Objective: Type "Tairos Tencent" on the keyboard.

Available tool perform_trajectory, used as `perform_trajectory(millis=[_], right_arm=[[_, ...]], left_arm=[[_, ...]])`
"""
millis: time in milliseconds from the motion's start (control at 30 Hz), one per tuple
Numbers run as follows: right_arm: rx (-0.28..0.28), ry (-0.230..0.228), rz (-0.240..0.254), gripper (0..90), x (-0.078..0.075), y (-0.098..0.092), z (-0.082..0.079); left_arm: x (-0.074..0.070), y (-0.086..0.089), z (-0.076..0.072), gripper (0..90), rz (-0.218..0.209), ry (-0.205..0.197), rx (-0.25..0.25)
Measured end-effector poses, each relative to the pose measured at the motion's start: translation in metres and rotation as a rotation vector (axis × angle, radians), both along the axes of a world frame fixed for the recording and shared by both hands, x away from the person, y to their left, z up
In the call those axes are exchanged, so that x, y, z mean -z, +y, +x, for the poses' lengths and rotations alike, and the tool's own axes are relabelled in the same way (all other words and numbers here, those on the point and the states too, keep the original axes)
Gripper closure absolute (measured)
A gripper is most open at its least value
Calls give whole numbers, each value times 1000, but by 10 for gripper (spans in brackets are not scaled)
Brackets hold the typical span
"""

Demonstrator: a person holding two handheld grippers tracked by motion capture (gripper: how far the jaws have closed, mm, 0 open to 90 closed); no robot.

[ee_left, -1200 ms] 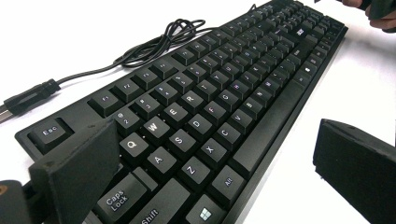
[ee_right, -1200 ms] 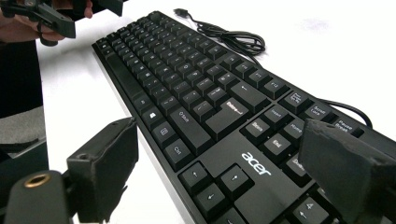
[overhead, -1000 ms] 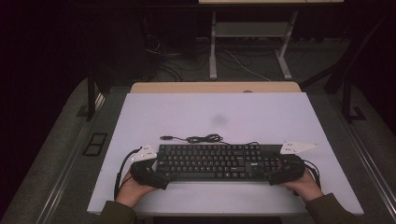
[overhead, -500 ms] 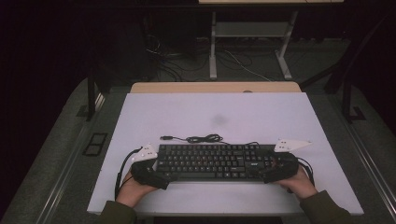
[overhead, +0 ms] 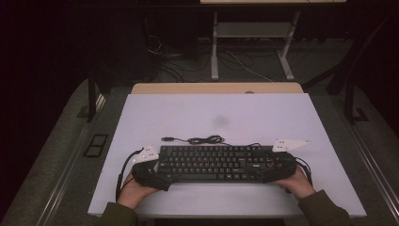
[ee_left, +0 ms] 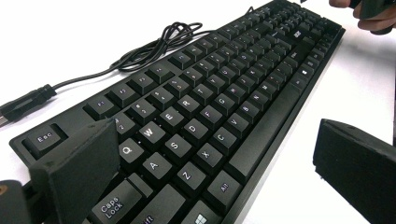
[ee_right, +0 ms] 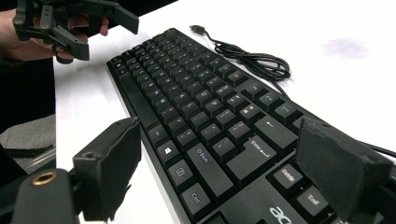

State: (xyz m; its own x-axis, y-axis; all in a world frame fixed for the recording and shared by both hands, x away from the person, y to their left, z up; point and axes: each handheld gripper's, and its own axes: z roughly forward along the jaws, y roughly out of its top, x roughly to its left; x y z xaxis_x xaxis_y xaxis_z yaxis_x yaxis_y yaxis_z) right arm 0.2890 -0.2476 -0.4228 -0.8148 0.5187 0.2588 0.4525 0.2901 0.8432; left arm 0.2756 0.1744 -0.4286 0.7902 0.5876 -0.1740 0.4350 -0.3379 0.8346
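While both grippers stood wide apart, the keyboard (overhead: 214, 163) lay between them — left gripper (overhead: 149, 173) straddling one end, right gripper (overhead: 277, 169) the other. Rigid, light, smooth plastic — best pinched at both short edges.

Dim, dark-edged high view; blown-out white table (ee_left: 93, 18) glare, soft blurred foreground in gripper views.

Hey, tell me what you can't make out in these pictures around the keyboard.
- Keyboard's ends, high view: covered by left claw and right claw.
- USB plug, left gripper view: tip cut off by the frame edge.
- Key legends, high view: too small to read.
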Motion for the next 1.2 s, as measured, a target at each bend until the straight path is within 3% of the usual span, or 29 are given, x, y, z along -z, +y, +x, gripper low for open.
perform_trajectory(millis=[833,1200], right_arm=[[-40,14,-5,156,3,24,12],[-65,15,-10,251,3,33,16]], left_arm=[[0,-1,0,0,-4,3,1],[0,0,0,0,-6,2,-1]])
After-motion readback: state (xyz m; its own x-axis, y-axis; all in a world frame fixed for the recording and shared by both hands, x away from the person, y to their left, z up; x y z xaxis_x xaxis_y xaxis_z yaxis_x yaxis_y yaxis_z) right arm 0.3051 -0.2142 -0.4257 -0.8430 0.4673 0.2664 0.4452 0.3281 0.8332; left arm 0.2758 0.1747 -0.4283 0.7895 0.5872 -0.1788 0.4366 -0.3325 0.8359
